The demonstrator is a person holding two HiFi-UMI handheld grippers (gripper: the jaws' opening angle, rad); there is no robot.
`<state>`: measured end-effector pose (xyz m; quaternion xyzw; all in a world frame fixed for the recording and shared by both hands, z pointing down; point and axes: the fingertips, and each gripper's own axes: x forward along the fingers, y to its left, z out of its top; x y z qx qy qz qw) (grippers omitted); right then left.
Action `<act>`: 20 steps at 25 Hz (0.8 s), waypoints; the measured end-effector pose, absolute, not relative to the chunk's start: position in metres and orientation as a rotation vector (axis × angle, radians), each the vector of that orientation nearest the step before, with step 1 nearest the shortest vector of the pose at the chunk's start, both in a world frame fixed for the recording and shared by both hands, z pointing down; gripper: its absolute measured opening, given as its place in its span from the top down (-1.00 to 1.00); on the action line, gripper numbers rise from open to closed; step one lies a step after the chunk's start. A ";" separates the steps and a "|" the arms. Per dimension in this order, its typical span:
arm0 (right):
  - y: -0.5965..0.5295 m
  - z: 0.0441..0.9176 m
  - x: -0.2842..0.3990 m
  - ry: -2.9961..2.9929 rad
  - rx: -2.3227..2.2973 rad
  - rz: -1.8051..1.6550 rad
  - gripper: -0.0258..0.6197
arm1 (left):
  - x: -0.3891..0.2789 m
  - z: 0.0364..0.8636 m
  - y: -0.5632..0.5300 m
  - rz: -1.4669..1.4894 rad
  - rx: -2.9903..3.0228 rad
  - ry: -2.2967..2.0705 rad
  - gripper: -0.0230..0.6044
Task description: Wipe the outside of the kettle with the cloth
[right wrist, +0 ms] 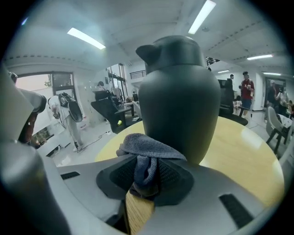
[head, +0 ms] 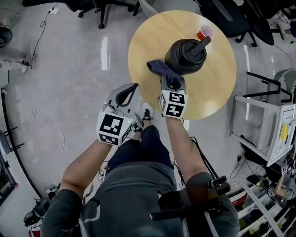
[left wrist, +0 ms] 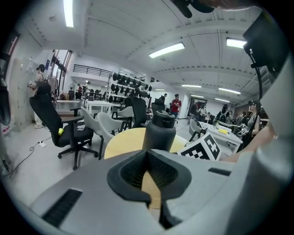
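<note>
A black kettle (head: 187, 55) stands on the round wooden table (head: 212, 95); its handle points toward the far right. My right gripper (head: 170, 79) is shut on a blue-grey cloth (head: 159, 67) and holds it against the kettle's near left side. In the right gripper view the cloth (right wrist: 149, 149) bunches between the jaws of the right gripper (right wrist: 147, 172), right in front of the kettle (right wrist: 179, 101). My left gripper (head: 132, 90) hovers off the table's near left edge, shut and holding nothing. In its own view the left gripper (left wrist: 149, 170) points at the kettle (left wrist: 161, 133).
A red cup (head: 205, 32) stands on the table just behind the kettle. Black office chairs (head: 99, 7) are beyond the table, and a white rack (head: 270, 120) is at the right. The person's knees and shoes (head: 147, 115) are below the table's near edge.
</note>
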<state>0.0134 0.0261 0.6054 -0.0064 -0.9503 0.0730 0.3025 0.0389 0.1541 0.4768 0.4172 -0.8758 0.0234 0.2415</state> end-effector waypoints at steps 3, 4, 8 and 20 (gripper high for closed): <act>0.023 0.612 0.012 -2.504 -0.014 0.225 0.56 | 0.035 0.478 0.155 0.064 1.133 -2.382 0.90; 0.022 0.613 0.012 -2.496 -0.016 0.225 0.56 | 0.034 0.478 0.155 0.062 1.131 -2.378 0.90; 0.026 0.614 0.012 -2.461 -0.053 0.204 0.56 | 0.028 0.475 0.152 0.051 1.139 -2.383 0.90; 0.037 0.499 0.025 -2.611 -0.203 0.208 0.55 | 0.016 0.425 0.117 0.176 1.278 -2.388 0.90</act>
